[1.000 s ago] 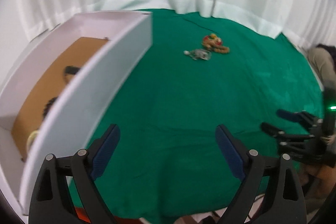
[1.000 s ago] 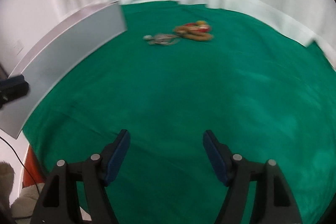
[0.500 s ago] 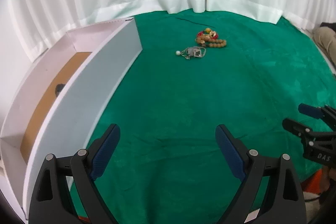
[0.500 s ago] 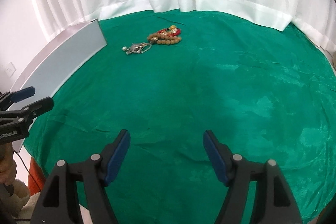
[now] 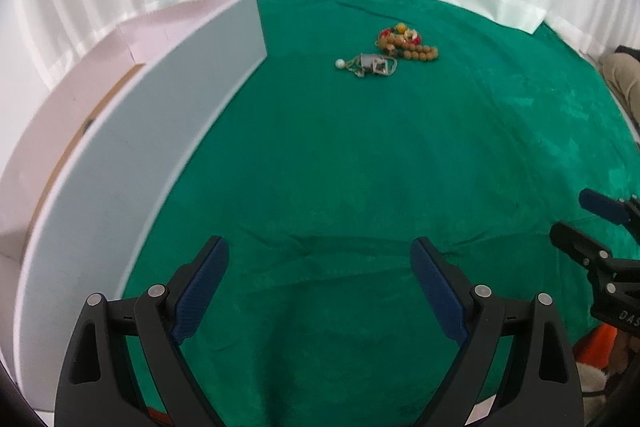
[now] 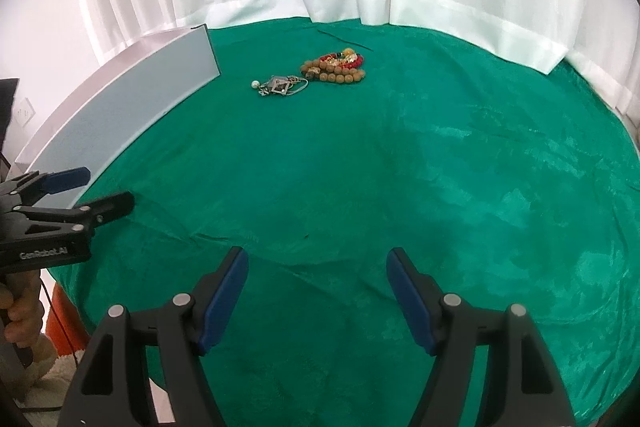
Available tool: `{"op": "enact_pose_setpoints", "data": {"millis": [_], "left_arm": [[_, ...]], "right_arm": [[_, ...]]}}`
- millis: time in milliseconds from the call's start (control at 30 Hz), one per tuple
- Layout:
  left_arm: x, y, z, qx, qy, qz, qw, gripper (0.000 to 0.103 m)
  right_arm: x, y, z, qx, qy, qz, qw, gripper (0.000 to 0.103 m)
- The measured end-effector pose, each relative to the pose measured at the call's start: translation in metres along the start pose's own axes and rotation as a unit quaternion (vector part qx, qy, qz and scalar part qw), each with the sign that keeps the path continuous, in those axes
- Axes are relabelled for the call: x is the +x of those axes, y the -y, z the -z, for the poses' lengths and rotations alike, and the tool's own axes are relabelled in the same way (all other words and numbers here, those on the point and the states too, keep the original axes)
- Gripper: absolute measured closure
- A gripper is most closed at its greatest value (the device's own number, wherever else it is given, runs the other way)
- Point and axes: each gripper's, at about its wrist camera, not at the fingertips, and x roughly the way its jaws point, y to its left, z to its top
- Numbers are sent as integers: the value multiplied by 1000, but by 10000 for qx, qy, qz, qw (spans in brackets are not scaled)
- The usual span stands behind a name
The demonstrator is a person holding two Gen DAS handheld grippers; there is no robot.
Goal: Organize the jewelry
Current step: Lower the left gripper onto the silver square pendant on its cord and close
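You have drawn both tools back and levelled them toward the far side of the worktop (image 5: 320, 167). A second ago the left view looked down into the white box (image 5: 160, 131) along the left edge and showed pieces lying on its brown floor; now you see mostly its near wall and only a sliver of the inside. That suggests one drop-off is done and you are lining up for the next piece.

Your left gripper (image 5: 320, 283) has its fingers spread wide with nothing between them, and so does your right gripper (image 6: 318, 291).

What remains lies near the far edge, well apart from both tools: a silver chain with a pearl (image 6: 280, 85) just beside the box's far corner, and touching its right side a heap of wooden beads (image 6: 336, 67) mixed with red and gold ones. The pile sits more centred in both views than half a second ago.
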Motion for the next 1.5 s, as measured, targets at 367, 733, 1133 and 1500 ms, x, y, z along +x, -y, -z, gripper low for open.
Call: {"op": "enact_pose_setpoints", "data": {"millis": [367, 733, 1133, 1500], "left_arm": [[14, 11, -6, 134, -192, 118, 9997, 10], [38, -3, -87, -194, -421, 1085, 9930, 10], [152, 44, -179, 240, -227, 886, 9955, 10], [178, 56, -186, 586, -149, 659, 9960, 25]], "right_arm": [[1, 6, 4, 73, -27, -52, 10000, 30], [8, 14, 7, 232, -77, -114, 9996, 30], [6, 20, 6, 334, -26, -195, 9993, 30], [14, 35, 8, 595, -126, -255, 9978, 30]]}}
